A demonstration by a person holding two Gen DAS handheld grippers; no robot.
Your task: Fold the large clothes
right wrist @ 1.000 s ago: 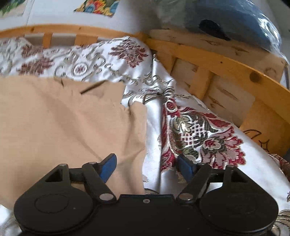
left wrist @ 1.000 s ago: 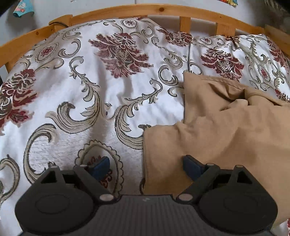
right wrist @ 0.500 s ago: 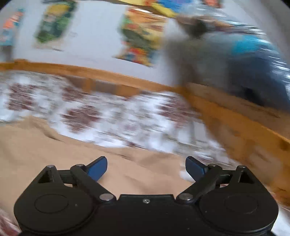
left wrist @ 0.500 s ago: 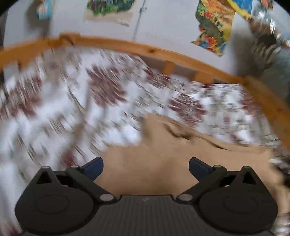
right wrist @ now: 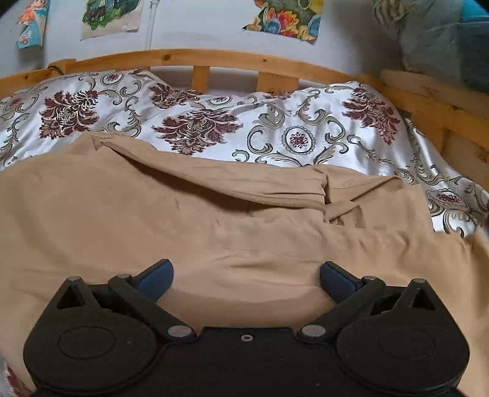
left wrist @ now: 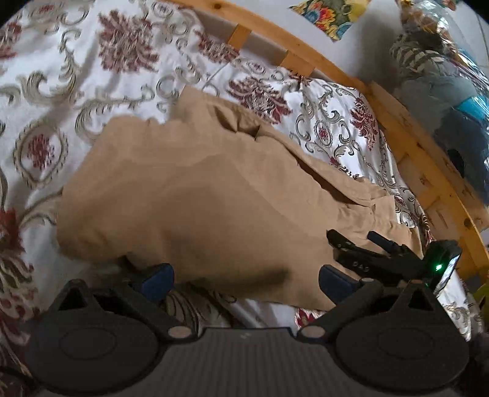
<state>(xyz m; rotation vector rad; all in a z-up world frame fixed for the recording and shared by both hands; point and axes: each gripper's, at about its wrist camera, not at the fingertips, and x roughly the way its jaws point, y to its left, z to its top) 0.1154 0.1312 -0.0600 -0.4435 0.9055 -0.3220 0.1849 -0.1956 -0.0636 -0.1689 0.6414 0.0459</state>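
Note:
A large tan garment (left wrist: 214, 198) lies folded and rumpled on the flowered bedspread (left wrist: 55, 91). My left gripper (left wrist: 244, 278) hangs open over the garment's near edge, with only cloth and bedspread below its blue pads. Off to its right, my right gripper (left wrist: 351, 236) hovers low over the tan cloth. In the right wrist view the garment (right wrist: 183, 220) fills the middle, with a seamed fold (right wrist: 275, 201) running across it. The right gripper (right wrist: 246, 276) has its jaws opening wide above the cloth, and nothing is pinched between them.
A curved wooden bed rail (right wrist: 214, 59) with slats bounds the far side and runs down the right (left wrist: 428, 171). Plastic-wrapped bundles (left wrist: 452, 91) sit beyond the rail at right. Paper pictures (right wrist: 110, 15) hang on the wall behind.
Both views swung across the bed with motion blur. The left gripper now faces the garment's middle instead of its left edge. The right gripper moved from the garment's right edge to over its centre, jaws wider.

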